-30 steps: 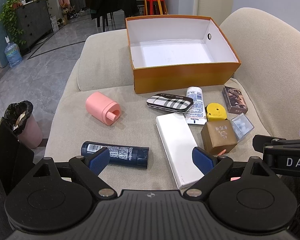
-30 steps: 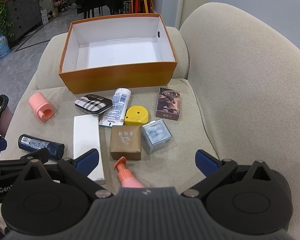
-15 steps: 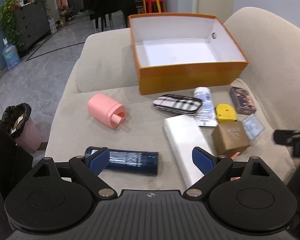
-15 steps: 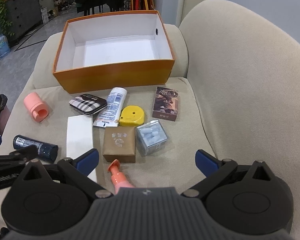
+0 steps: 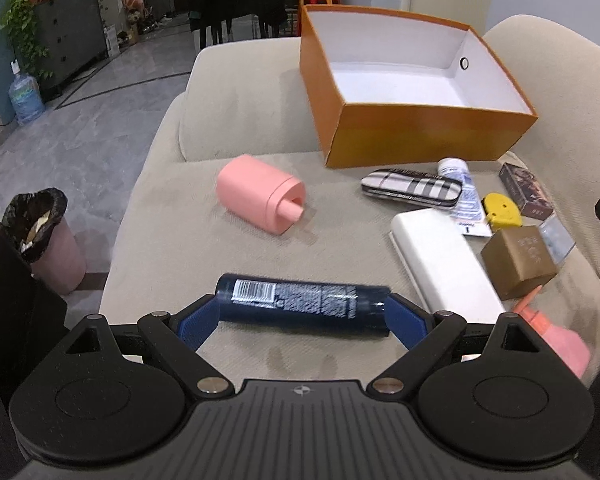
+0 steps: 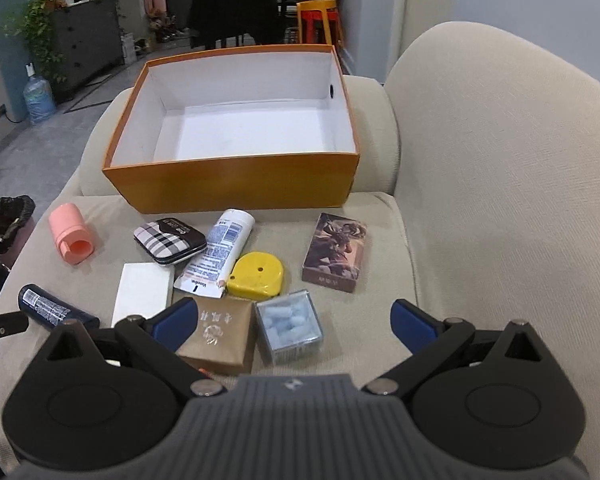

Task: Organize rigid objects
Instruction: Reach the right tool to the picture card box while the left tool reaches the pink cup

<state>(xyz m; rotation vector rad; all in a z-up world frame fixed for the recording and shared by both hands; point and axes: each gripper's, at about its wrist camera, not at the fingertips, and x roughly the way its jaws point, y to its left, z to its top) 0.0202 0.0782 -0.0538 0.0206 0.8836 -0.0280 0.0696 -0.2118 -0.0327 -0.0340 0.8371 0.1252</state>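
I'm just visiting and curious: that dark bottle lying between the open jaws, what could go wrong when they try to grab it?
The dark bottle is round and lies lengthwise across the left gripper, so it may roll or slip out. The soft sofa gives little support. The orange box sits far back, a long carry.

1. A barcode and fine white print, too small to be read, are carried on the dark blue bottle (image 5: pixel 304 304).
2. A "1" is printed at the crimped end of the white tube (image 6: pixel 216 258); its other text is illegible.
3. Pale characters, not readable, are stamped on the brown box (image 6: pixel 220 334).
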